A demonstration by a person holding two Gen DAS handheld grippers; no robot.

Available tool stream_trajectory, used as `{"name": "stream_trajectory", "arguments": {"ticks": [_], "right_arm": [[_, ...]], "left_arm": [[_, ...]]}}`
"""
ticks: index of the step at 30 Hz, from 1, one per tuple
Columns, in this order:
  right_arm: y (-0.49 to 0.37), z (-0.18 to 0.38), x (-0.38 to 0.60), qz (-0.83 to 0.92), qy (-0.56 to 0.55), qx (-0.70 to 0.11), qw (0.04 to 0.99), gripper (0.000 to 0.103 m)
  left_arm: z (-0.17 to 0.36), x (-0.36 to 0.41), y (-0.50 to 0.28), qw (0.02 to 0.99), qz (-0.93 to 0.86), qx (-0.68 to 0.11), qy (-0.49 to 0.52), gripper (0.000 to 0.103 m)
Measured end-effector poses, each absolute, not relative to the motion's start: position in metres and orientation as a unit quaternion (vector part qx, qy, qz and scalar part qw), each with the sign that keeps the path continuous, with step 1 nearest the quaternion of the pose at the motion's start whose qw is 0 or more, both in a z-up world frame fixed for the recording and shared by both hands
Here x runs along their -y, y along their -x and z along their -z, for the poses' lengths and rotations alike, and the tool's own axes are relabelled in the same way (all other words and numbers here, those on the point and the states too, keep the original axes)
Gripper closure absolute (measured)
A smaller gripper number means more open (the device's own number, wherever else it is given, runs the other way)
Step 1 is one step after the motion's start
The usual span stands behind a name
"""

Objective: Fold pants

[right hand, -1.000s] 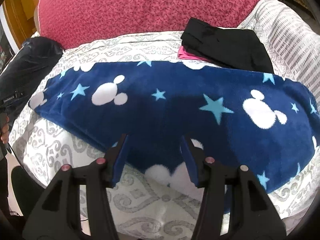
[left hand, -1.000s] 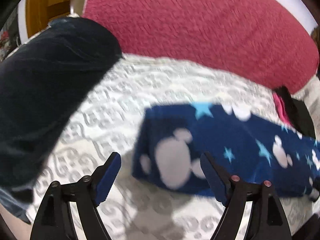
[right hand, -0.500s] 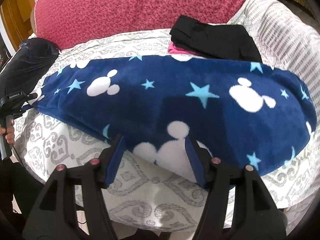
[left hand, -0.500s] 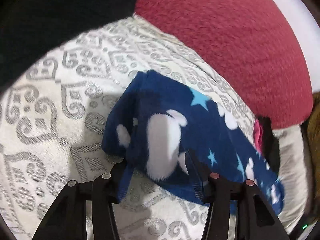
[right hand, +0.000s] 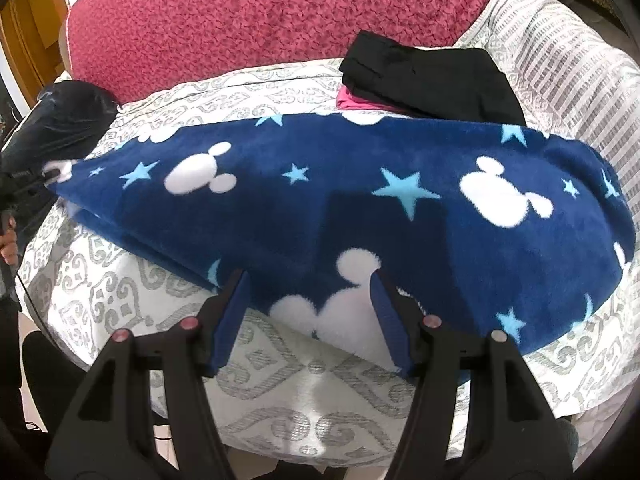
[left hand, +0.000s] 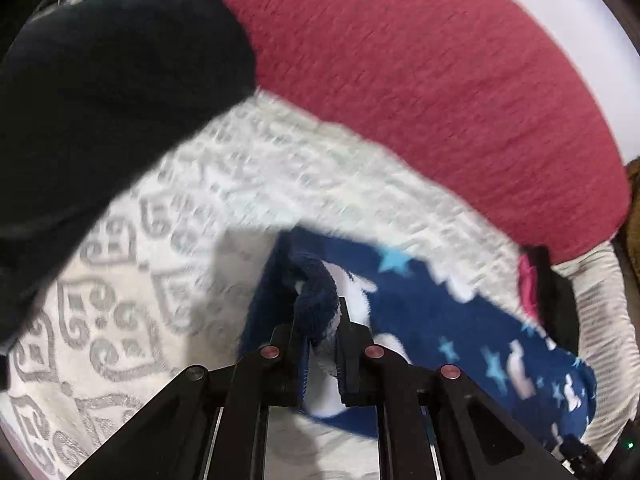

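Note:
Navy fleece pants (right hand: 340, 200) with white mouse heads and light-blue stars lie stretched left to right across a white, grey-patterned cover (right hand: 280, 384). My left gripper (left hand: 318, 316) is shut on the bunched narrow end of the pants (left hand: 440, 320), which rises slightly off the cover. In the right wrist view that end sits at the far left beside a hand (right hand: 8, 240). My right gripper (right hand: 310, 284) stands open at the near edge of the pants. A white patch of the fabric lies between its blue pads (right hand: 232, 320), which do not press on it.
A folded black garment (right hand: 432, 80) on a pink one (right hand: 352, 100) lies behind the pants at the right. A red cushion (right hand: 260, 20) runs along the back. A dark bundle (left hand: 100, 100) fills the left side. A striped cushion (right hand: 560, 60) is at the far right.
My left gripper moved onto the narrow end of the pants and shut on it, bunching the fabric. My right gripper opened a little wider and stayed at the near edge.

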State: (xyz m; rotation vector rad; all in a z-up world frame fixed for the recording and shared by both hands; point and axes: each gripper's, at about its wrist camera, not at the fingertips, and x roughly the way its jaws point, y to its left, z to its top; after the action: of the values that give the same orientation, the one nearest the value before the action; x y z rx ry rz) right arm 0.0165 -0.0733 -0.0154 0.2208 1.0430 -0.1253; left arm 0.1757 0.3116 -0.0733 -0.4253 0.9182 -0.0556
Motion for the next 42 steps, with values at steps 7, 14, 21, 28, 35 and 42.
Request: {"name": "stream_trajectory", "arguments": {"ticks": [7, 14, 21, 28, 35, 42], "right_arm": [[-0.017, 0.019, 0.082, 0.063, -0.11, -0.503, 0.855, 0.04], [-0.009, 0.018, 0.098, 0.086, -0.106, -0.503, 0.853, 0.04], [0.017, 0.017, 0.125, 0.113, -0.109, -0.507, 0.847, 0.04], [0.03, 0.021, 0.096, 0.061, -0.077, -0.499, 0.861, 0.031], [0.019, 0.034, 0.1, 0.159, -0.002, -0.504, 0.849, 0.052], [0.033, 0.005, 0.143, 0.196, -0.097, -0.468, 0.856, 0.056]], "left_arm": [[0.096, -0.317, -0.166, 0.861, -0.008, -0.47, 0.197, 0.077], [0.088, -0.316, -0.136, 0.857, -0.029, -0.469, 0.211, 0.038], [0.071, -0.232, -0.103, 0.867, 0.105, -0.458, 0.164, 0.038], [0.084, -0.178, -0.101, 0.846, 0.149, -0.49, 0.145, 0.038], [0.096, -0.167, -0.085, 0.835, 0.153, -0.51, 0.136, 0.038], [0.093, -0.185, -0.081, 0.845, 0.127, -0.497, 0.151, 0.038]]}}
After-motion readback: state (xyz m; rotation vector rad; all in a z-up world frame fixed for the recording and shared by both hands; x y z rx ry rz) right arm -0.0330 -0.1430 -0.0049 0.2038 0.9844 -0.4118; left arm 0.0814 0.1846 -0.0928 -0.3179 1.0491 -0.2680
